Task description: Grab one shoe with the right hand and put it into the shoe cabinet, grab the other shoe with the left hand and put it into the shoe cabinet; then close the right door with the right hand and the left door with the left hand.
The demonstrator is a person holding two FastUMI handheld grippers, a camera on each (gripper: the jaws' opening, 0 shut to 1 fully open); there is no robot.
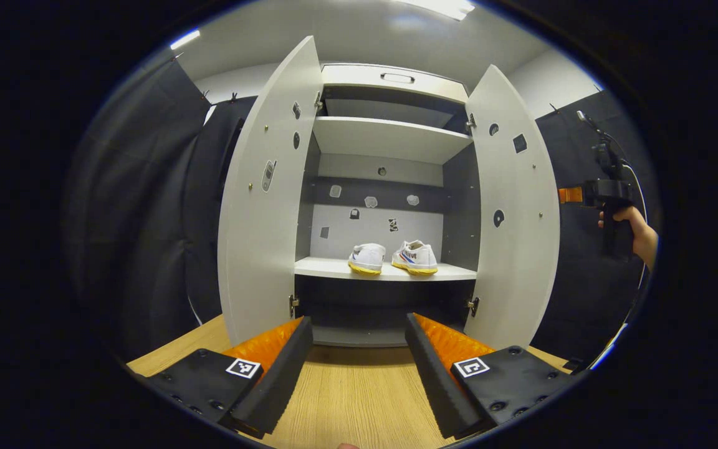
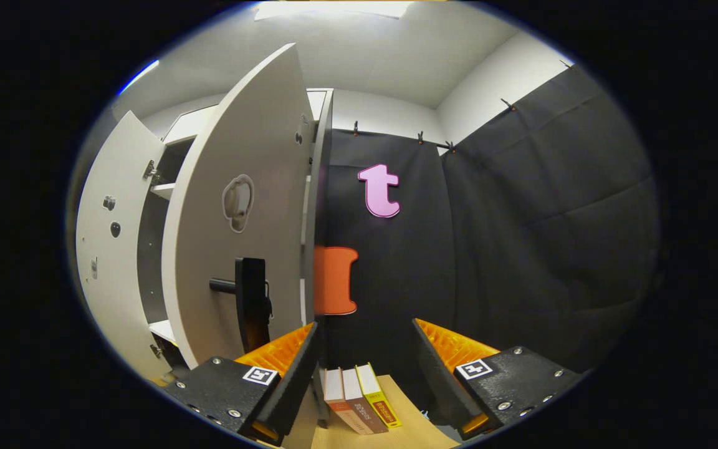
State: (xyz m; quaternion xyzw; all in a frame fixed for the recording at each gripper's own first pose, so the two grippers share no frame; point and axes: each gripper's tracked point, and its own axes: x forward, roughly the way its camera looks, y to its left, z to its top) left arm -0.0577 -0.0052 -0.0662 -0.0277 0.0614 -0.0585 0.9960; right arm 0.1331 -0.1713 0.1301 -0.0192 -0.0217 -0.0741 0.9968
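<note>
Both white canvas sneakers with yellow soles, the left one and the right one, were sitting side by side on the lower shelf of the pale grey wooden shoe cabinet, toes facing out. Both doors were swung wide: the left door and the right door, each flared out to its own side.

The left gripper hung back over the light wood tabletop, square in front of the cabinet, fingers spread wide with nothing between them. Off past the right door in the left gripper view, a hand held the other tool up in the air.

In the right gripper view, the right gripper was also spread wide and empty, sitting just beside the outer face of the right door, near its black bar handle. Couldn't tell if a finger was touching the door. A few upright books stood below between the fingers.
</note>
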